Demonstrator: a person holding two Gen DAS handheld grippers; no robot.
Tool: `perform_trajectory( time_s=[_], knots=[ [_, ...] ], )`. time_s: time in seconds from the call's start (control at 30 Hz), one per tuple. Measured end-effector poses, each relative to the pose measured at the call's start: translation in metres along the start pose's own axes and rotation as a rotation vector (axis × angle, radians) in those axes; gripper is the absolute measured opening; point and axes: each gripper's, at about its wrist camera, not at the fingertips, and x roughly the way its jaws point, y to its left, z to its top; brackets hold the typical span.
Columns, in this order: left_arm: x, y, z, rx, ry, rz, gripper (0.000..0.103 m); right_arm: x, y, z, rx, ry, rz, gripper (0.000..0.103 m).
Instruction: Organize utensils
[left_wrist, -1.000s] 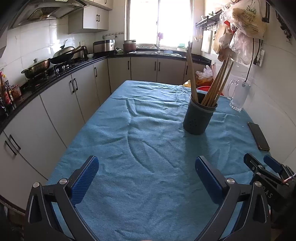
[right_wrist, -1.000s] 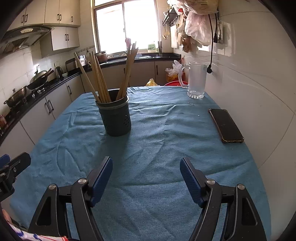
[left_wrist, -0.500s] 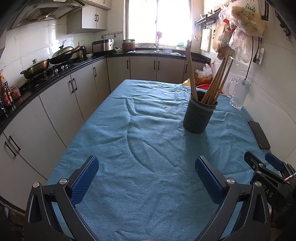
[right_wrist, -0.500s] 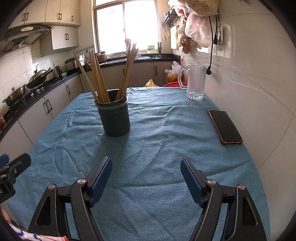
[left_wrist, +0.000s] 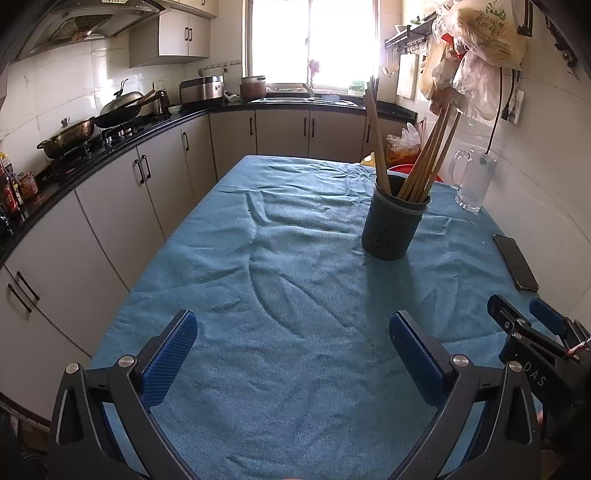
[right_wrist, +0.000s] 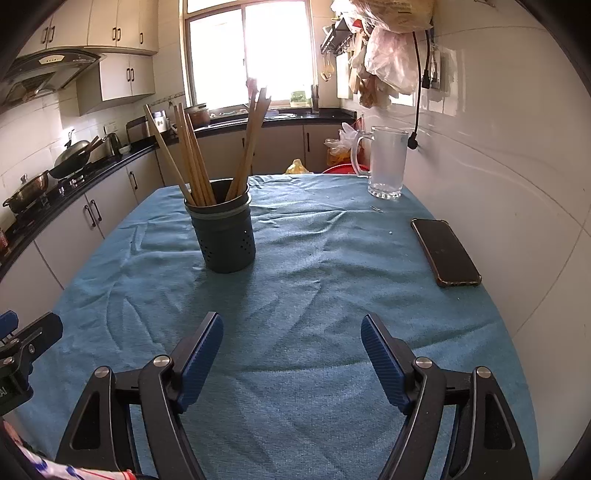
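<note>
Nothing has shifted since the earlier frames: both grippers hover wide open and empty. Left gripper (left_wrist: 291, 347) and right gripper (right_wrist: 291, 343) face the dark perforated plastic holder (right_wrist: 225, 240) of upright wooden chopsticks (right_wrist: 192, 162), ahead on the blue tablecloth (right_wrist: 314, 295) and nearer the right gripper. Only the right view shows the whole black phone (right_wrist: 445, 251).

hidden: chopstick (right_wrist: 192, 170) lower ends (inside holder (right_wrist: 225, 236)) | cut off: right gripper (left_wrist: 532, 325) body at frame edge
</note>
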Motion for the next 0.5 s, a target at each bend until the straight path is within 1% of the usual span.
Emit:
perform_trajectory(
  time_s=[0.5],
  knots=[
    [0.0051, 0.0006, -0.0019, -0.004, 0.021, -0.005, 0.103, 0.0002, -0.0003, -0.0003, 0.000, 0.001, -0.001, 0.083]
  ],
)
